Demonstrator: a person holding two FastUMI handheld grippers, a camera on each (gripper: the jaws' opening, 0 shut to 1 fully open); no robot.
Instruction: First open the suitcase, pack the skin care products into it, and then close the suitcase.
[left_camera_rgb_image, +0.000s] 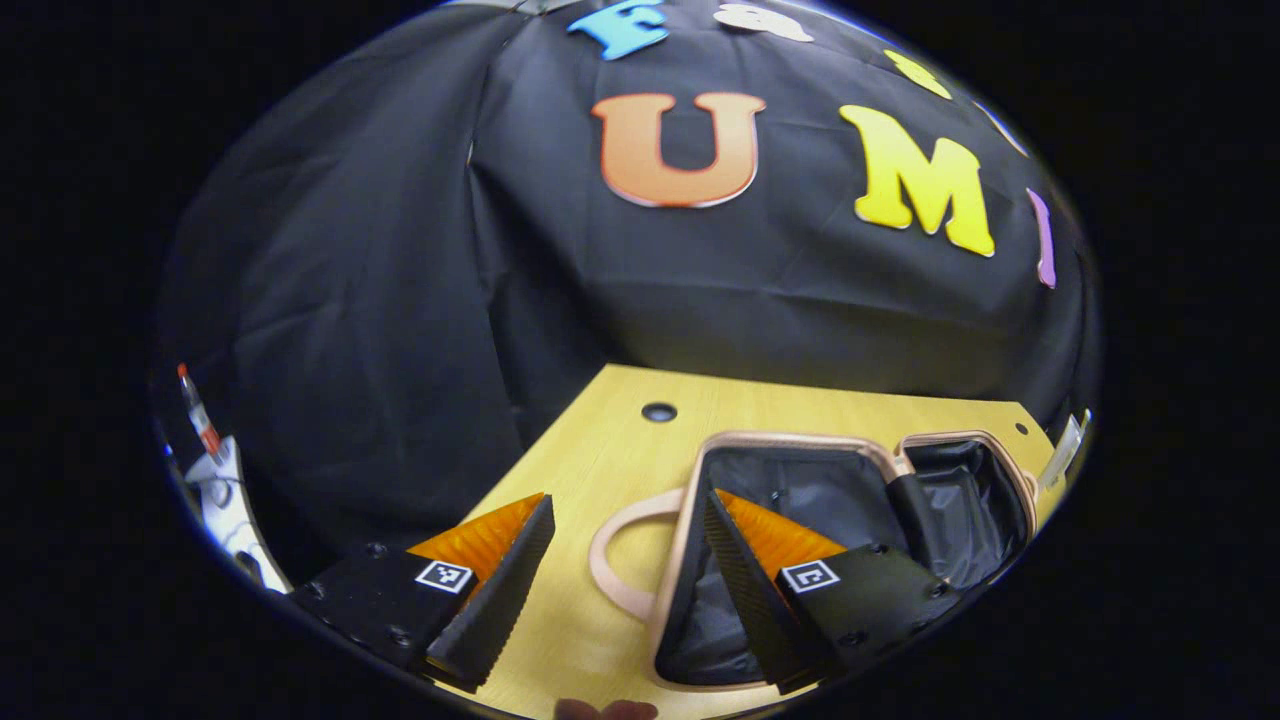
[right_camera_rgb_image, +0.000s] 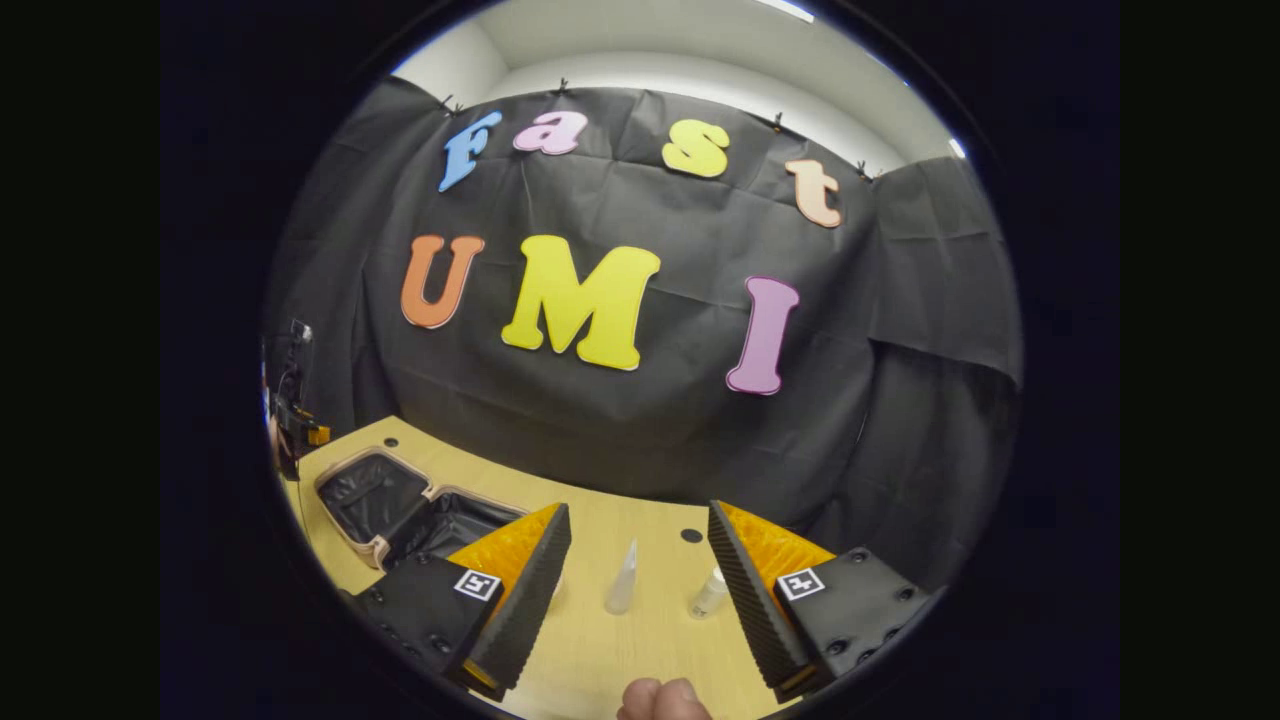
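With the suitcase (right_camera_rgb_image: 415, 510) lying open on the table (right_camera_rgb_image: 640, 640), I hold my right gripper (right_camera_rgb_image: 640, 590) released around two small bottles (right_camera_rgb_image: 622, 578) beside it, my left gripper (left_camera_rgb_image: 625, 570) spread, empty, over its near rim.

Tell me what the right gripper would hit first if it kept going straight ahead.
Likely the slim clear bottle standing on the table between the open fingers of the right gripper; depth is uncertain. A second small bottle stands just right of that line.
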